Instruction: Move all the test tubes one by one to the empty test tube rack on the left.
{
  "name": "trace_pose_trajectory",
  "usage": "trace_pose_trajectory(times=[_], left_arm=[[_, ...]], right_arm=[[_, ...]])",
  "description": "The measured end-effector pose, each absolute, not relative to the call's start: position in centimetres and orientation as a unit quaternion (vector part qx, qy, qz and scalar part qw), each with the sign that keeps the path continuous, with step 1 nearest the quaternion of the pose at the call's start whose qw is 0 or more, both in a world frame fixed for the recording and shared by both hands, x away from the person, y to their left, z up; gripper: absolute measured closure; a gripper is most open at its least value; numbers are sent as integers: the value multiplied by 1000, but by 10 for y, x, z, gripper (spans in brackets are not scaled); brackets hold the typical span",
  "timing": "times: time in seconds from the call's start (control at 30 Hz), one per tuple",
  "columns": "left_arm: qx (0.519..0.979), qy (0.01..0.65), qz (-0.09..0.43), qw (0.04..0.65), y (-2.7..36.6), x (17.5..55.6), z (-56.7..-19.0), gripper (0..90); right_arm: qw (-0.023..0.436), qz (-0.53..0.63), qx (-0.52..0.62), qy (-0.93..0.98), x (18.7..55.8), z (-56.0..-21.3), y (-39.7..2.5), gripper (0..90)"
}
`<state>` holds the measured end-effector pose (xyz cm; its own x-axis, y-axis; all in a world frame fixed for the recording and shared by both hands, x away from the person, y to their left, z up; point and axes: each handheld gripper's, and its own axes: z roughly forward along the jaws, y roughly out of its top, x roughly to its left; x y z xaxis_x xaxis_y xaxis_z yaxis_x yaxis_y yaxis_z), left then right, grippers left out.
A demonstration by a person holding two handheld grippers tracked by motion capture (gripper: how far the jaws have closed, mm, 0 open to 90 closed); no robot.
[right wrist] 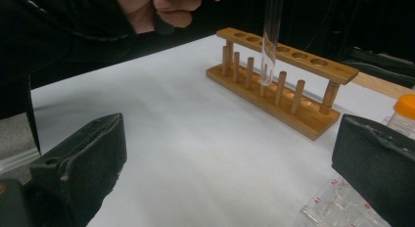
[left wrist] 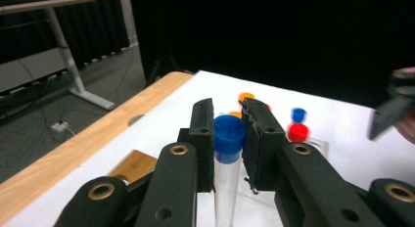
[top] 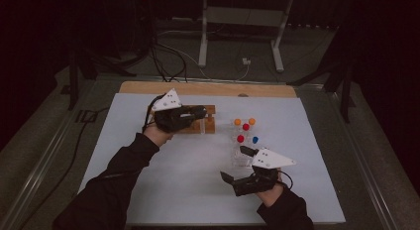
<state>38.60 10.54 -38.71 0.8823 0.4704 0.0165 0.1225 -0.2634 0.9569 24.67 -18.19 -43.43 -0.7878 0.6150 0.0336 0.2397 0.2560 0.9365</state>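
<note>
My left gripper [left wrist: 228, 120] is shut on a clear tube with a blue cap [left wrist: 229, 134], just under the cap. In the right gripper view this tube [right wrist: 270, 36] stands upright through a hole in the top bar of the wooden rack [right wrist: 288, 90], its lower end close to the base. From above, the left gripper [top: 202, 111] hovers over the rack [top: 210, 125] at the table's middle back. My right gripper [top: 233, 162] sits at the front right, open with nothing between its jaws [right wrist: 230, 134].
Several capped tubes, orange [top: 237, 122], red [top: 240, 138] and blue [top: 255, 139], stand in a clear plastic holder [top: 241, 158] right of the rack, just beyond the right gripper. A white sheet [top: 173, 180] covers the table. The wooden table edge [top: 208, 88] shows at the back.
</note>
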Motion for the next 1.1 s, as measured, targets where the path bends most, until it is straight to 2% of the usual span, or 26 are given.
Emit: trace_pose_trajectory(times=[0.57,1.1], left_arm=[[765,219,188,575,100,438,-373,774],[761,262,203,558,91,467,-400,773]], right_arm=[[171,553,275,768,247,-433,-188,0],[164,554,273,769,247,-433,-191,0]])
